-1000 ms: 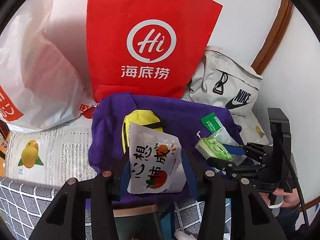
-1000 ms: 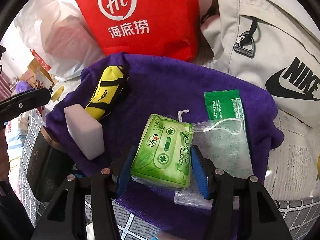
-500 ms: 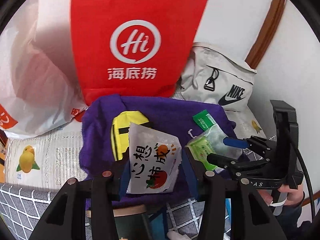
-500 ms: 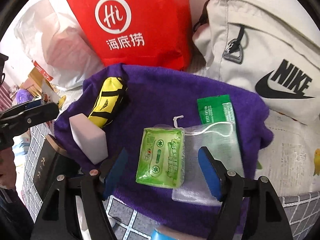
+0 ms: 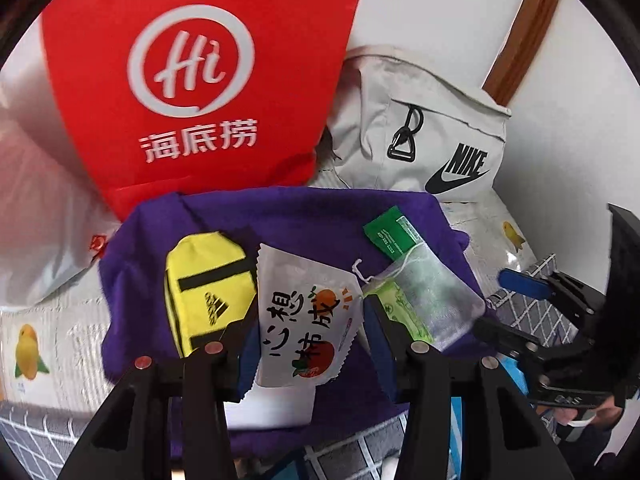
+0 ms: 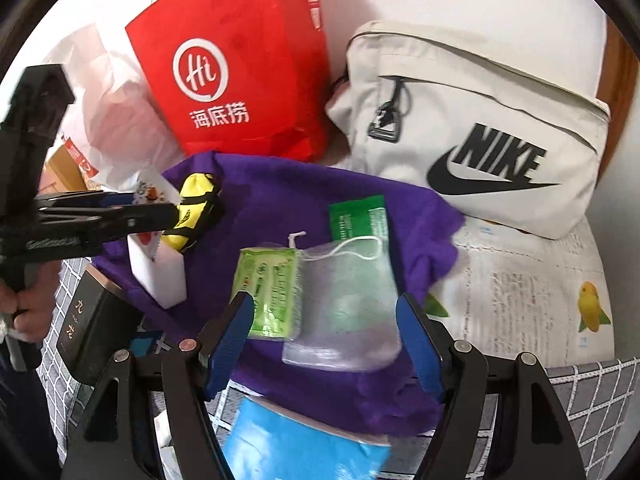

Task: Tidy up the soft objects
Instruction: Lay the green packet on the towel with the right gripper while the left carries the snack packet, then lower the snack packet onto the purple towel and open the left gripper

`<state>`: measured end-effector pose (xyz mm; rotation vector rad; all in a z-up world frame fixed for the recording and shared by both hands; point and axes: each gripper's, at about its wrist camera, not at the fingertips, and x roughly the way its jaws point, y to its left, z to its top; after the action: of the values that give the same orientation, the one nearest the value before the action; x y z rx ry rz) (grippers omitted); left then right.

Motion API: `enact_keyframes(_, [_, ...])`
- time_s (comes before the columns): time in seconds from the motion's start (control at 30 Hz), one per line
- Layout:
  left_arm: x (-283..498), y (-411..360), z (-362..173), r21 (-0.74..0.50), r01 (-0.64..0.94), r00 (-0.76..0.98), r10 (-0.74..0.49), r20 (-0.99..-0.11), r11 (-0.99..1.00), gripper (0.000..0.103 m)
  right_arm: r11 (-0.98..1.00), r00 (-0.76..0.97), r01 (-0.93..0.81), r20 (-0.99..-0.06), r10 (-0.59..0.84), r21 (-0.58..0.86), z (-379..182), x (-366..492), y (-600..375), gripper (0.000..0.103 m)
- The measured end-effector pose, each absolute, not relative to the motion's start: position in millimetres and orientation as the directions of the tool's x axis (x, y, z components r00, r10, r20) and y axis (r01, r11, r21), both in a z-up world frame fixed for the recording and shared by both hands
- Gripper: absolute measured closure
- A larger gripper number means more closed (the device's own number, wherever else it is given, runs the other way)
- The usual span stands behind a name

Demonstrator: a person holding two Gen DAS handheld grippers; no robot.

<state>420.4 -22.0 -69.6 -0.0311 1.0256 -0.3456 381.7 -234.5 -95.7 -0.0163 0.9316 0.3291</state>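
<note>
While the left gripper (image 5: 310, 344) pinches a snack packet (image 5: 304, 320), only the right view shows the right gripper (image 6: 324, 336) spread above the tissue pack (image 6: 270, 292) and a white block (image 6: 160, 276).

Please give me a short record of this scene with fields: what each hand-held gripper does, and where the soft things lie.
left hand-held gripper: shut on white snack packet with orange print
right hand-held gripper: open, holding nothing
green tissue pack: on purple towel, beside clear mesh drawstring pouch
yellow fabric pouch: on the towel
backdrop: red shopping bag, white Nike bag
</note>
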Motion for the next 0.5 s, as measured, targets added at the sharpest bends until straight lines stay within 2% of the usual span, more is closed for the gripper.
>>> enact_keyframes(0.5, [463.6,-33.6,-108.7,-0.137,0.248,0.401,-0.230,-0.887,0.959,0.056,0.950,0.546,-0.280,-0.791,0.276,0.138,-107.8,389.0,-242.1,0.030])
